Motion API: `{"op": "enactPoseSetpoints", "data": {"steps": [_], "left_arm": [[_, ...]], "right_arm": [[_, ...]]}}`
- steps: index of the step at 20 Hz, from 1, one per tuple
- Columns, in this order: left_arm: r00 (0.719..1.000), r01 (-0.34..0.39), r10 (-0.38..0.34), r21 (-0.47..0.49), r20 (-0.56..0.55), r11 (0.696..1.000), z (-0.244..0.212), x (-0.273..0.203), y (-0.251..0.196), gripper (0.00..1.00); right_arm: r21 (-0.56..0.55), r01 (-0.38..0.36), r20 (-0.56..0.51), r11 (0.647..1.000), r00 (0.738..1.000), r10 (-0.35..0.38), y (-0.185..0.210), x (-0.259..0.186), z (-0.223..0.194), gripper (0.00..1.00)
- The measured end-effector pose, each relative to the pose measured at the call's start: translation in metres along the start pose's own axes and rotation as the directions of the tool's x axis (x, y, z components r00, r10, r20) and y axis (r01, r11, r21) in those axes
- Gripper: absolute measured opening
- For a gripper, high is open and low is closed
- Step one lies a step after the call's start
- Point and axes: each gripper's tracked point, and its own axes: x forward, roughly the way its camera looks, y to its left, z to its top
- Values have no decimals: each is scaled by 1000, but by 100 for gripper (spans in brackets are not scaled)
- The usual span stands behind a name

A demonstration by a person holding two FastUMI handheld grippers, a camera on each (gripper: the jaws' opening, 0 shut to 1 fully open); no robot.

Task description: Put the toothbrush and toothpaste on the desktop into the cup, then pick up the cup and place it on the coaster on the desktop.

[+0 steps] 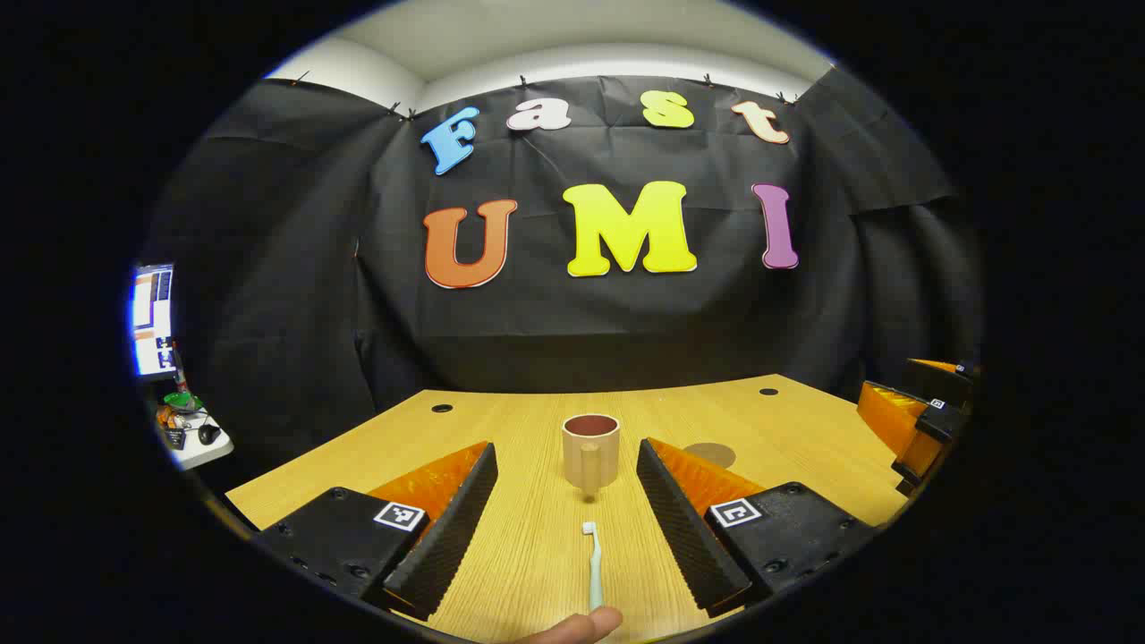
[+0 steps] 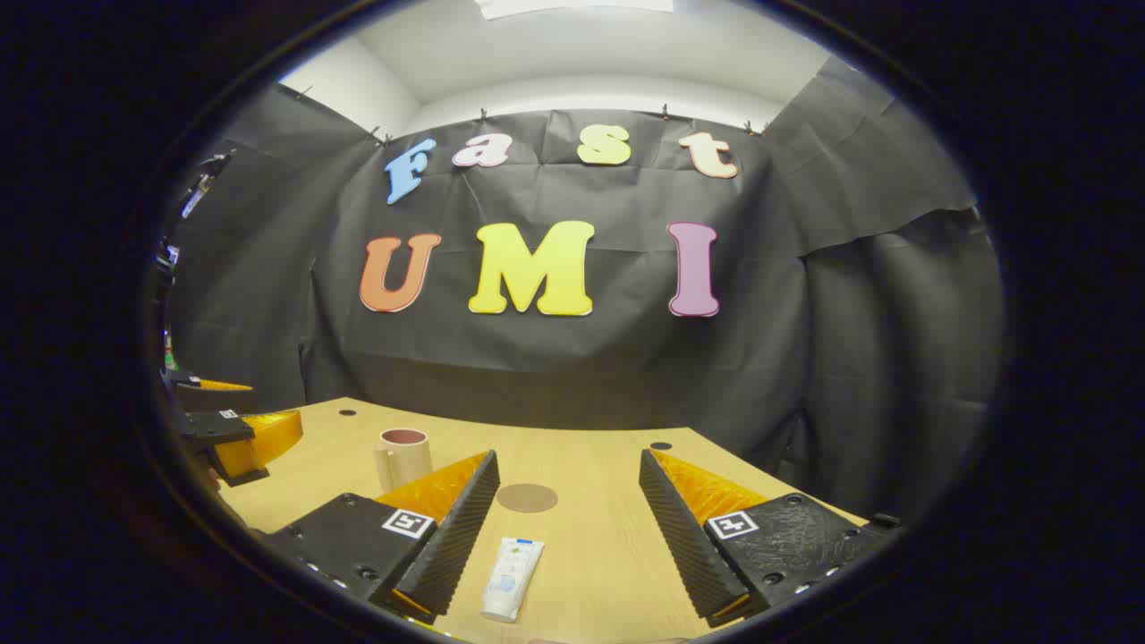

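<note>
Toothbrush [image 1: 592,563] – light, stiff, slim; pinch mid-handle. Toothpaste [image 2: 512,577] soft – grip tube body. Both jaws spread, nothing held; cup [image 1: 590,450] upright on counter [image 1: 501,429].

A light wooden desk [image 1: 501,420] with small round dark holes near its far edge stands against black cloth wall [image 1: 295,268] under a white ceiling [image 2: 572,54].
</note>
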Motion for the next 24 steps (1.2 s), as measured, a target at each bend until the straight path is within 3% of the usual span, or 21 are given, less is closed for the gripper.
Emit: {"op": "enactPoseSetpoints", "data": {"steps": [12, 18, 24], "left_arm": [[999, -7, 7, -7, -42, 1000, -13, 8, 5, 100], [986, 25, -22, 17, -163, 1000, -52, 16, -12, 100], [949, 55, -55, -8, -311, 998, -100, 19, -31, 100]], "right_arm": [[-16, 6, -25, 1000, 1000, -7, -3, 6, -10, 95], [-28, 3, -44, 1000, 999, -4, -2, 10, -17, 95], [-25, -2, -69, 1000, 998, 0, -2, 13, -25, 95]]}}
